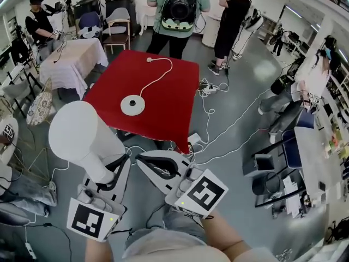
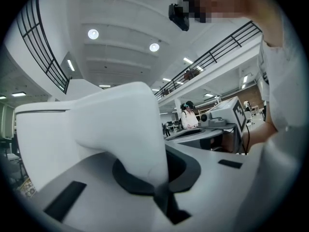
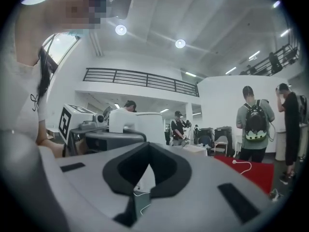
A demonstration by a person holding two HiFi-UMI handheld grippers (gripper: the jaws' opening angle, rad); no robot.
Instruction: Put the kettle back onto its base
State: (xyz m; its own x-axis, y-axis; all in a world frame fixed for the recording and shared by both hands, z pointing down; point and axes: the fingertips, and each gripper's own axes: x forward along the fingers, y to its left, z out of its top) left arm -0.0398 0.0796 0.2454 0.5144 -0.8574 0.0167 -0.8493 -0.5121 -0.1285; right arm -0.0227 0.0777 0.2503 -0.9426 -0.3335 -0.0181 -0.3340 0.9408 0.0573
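Observation:
My left gripper (image 1: 117,171) is shut on the handle of the white kettle (image 1: 82,135), which hangs in the air at the lower left, short of the red table (image 1: 169,108). In the left gripper view the kettle's handle (image 2: 111,124) fills the space between the jaws (image 2: 161,187). The round white base (image 1: 132,105) lies on the red table's near left part, and its cord (image 1: 158,75) runs toward the far edge. My right gripper (image 1: 143,160) is beside the kettle, shut and empty. In the right gripper view its jaws (image 3: 137,197) meet, with the kettle (image 3: 137,124) to the left.
Two people (image 1: 177,10) (image 1: 232,15) stand at the table's far side. Cables and a power strip (image 1: 218,124) lie on the floor to its right. A cloth-covered table (image 1: 76,59) stands at the left, and desks and chairs (image 1: 305,152) at the right.

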